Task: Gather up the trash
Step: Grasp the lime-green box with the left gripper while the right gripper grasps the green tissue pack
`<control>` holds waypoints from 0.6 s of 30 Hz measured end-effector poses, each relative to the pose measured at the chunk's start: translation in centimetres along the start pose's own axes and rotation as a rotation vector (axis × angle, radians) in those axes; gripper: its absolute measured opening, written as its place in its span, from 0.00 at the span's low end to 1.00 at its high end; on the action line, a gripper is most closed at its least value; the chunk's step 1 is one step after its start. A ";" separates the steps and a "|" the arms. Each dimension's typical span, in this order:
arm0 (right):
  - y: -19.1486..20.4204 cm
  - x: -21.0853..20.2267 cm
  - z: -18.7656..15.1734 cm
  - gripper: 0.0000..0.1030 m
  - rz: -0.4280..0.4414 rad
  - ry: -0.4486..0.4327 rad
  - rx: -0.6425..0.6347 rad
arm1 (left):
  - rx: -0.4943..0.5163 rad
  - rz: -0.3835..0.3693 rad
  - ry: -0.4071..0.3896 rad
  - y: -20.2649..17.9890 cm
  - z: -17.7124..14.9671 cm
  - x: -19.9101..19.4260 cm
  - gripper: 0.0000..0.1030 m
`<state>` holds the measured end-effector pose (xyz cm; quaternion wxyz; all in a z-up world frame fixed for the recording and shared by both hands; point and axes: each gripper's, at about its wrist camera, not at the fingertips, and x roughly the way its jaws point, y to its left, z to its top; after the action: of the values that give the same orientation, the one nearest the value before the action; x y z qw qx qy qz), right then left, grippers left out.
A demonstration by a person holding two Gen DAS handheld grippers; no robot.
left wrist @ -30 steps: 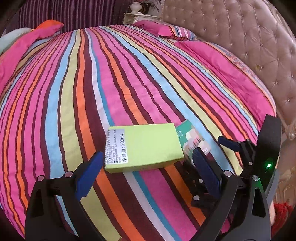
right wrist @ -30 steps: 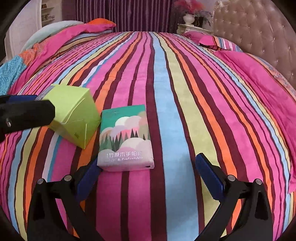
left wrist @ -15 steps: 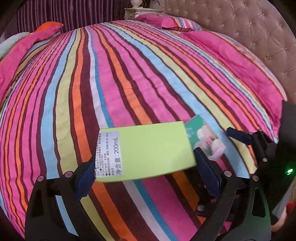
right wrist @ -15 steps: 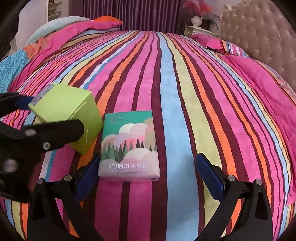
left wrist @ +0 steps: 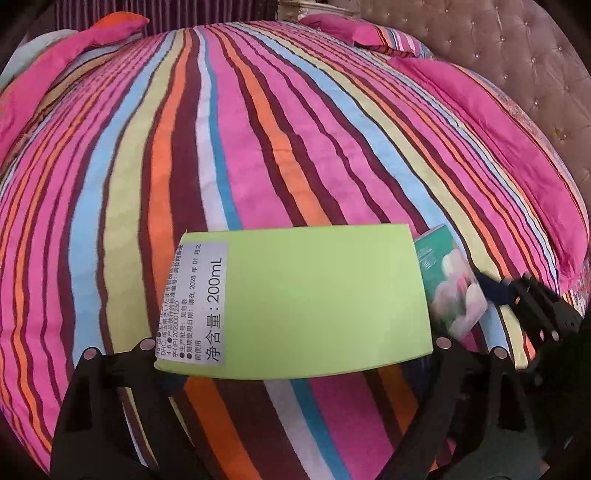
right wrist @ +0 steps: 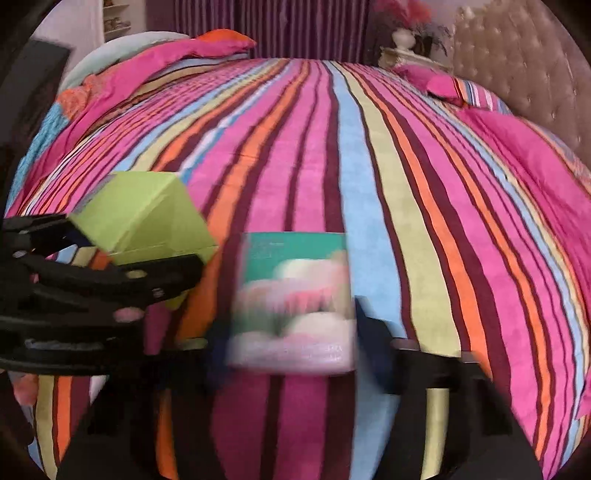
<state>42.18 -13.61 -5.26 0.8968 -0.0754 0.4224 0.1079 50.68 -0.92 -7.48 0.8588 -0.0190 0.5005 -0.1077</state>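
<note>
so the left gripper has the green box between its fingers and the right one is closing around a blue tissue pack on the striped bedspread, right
Not quite: the tissue pack is teal green with pink and white clouds, not blue, as the right wrist view shows despite the blur. The rest holds: the left gripper has the green box between its fingers, and the right gripper brackets the pack on the striped bedspread.

A home bedroom is showing here: a bed (right wrist: 369, 206) wearing a bright striped cover is filling both views, with pink pillows (right wrist: 454, 86) lying against a tufted padded headboard (left wrist: 517, 66). Purple curtains (right wrist: 273, 26) are hanging behind, and a vase of flowers (right wrist: 406, 35) is standing on a nightstand.
</note>
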 end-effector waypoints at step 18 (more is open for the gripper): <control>-0.2 -4.4 -2.0 0.47 0.012 0.034 0.049 | -0.060 -0.011 -0.059 1.3 -4.0 -7.3 0.83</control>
<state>38.03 -14.81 -3.09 0.8903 -0.0526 0.4408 0.1017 43.94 2.17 -3.39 0.8717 -0.0509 0.4777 -0.0968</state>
